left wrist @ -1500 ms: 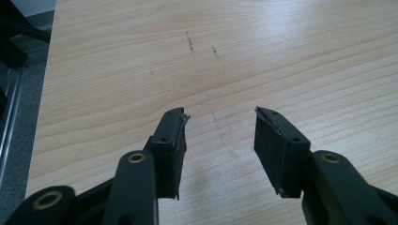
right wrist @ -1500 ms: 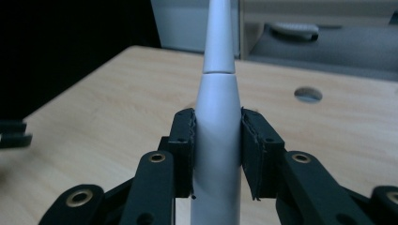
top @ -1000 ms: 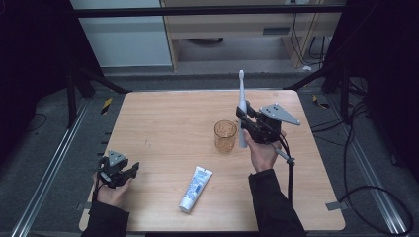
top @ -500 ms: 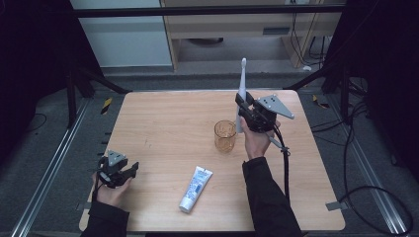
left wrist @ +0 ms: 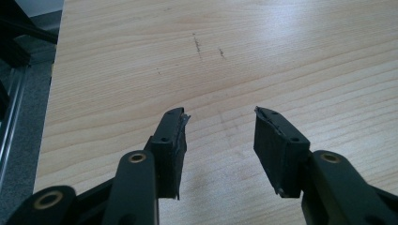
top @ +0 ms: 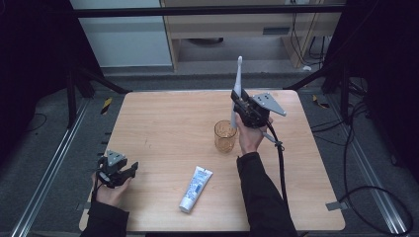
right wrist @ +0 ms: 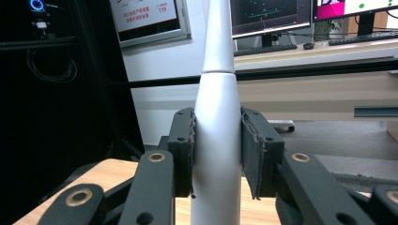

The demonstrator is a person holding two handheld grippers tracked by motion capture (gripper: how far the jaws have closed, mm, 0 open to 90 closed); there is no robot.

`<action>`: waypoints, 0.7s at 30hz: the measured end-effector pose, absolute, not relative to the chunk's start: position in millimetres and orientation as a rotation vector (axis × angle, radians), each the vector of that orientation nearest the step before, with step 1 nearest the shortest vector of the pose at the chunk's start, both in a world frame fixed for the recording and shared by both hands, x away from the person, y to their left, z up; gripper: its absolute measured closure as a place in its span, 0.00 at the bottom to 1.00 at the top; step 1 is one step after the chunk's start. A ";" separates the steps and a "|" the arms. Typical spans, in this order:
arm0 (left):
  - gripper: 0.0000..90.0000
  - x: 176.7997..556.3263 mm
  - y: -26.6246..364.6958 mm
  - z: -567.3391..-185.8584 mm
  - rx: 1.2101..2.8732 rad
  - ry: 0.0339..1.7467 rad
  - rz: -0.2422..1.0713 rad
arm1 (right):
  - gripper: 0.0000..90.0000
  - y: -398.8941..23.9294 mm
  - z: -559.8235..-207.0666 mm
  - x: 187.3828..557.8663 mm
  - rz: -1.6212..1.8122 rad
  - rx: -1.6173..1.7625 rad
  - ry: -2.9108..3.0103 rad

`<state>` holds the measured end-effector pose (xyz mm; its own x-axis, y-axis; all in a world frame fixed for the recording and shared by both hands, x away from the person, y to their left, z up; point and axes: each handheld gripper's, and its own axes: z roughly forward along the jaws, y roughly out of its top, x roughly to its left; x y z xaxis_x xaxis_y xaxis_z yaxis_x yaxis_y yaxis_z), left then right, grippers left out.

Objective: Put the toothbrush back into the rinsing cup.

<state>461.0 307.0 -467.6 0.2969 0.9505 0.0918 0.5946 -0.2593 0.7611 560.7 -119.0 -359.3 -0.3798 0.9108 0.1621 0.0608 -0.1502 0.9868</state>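
A white electric toothbrush (top: pixel 237 86) stands upright in the air, with my right gripper (top: pixel 241 104) shut on its body. In the right gripper view the white handle (right wrist: pixel 217 140) is pinched between both pads. Its lower end hangs just above and behind an amber glass cup (top: pixel 225 136) at the table's middle. A white toothpaste tube (top: pixel 195 188) lies flat near the front edge. My left gripper (top: pixel 123 173) rests at the front left corner, open, with bare wood between its jaws (left wrist: pixel 220 140).
The wooden table (top: pixel 163 123) has dark floor and metal rails on both sides. A cable (top: pixel 280 163) trails from the right gripper along the forearm. Shelving and monitors stand beyond the far edge.
The right gripper has lifted the toothbrush and carried it away from me and slightly left, nearer over the cup. The left gripper has stayed put.
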 end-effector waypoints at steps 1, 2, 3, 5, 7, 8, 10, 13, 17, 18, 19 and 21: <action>0.59 461.0 307.0 -467.6 1.954 1.373 0.746 | 0.75 -118.5 -360.2 561.7 1.612 1.136 1.442; 0.59 461.1 306.9 -467.7 1.955 1.374 0.746 | 0.75 -117.8 -361.7 562.6 1.615 1.132 1.442; 0.59 461.1 306.9 -467.7 1.955 1.374 0.746 | 0.75 -117.3 -362.6 563.1 1.614 1.131 1.442; 0.59 461.0 306.9 -467.7 1.955 1.374 0.746 | 0.75 -116.4 -365.4 564.4 1.622 1.131 1.447; 0.59 460.9 307.2 -467.5 1.953 1.374 0.747 | 0.75 -115.8 -369.5 565.1 1.619 1.136 1.454; 0.59 460.9 307.2 -467.5 1.953 1.374 0.747 | 0.75 -115.7 -371.3 565.6 1.616 1.137 1.457; 0.59 460.8 307.2 -467.5 1.954 1.374 0.747 | 0.75 -115.5 -376.5 566.3 1.607 1.141 1.465; 0.59 460.9 307.1 -467.5 1.954 1.374 0.748 | 0.75 -114.3 -380.9 567.3 1.595 1.143 1.490; 0.59 461.1 307.0 -467.7 1.956 1.376 0.747 | 0.75 -112.3 -387.8 568.0 1.597 1.144 1.498; 0.59 461.0 307.0 -467.7 1.956 1.375 0.748 | 0.75 -111.8 -389.9 568.5 1.594 1.147 1.504; 0.59 461.0 307.0 -467.7 1.957 1.375 0.748 | 0.75 -111.5 -391.8 568.9 1.592 1.152 1.510; 0.59 461.1 307.2 -467.7 1.956 1.376 0.747 | 0.75 -111.1 -395.5 569.3 1.588 1.159 1.520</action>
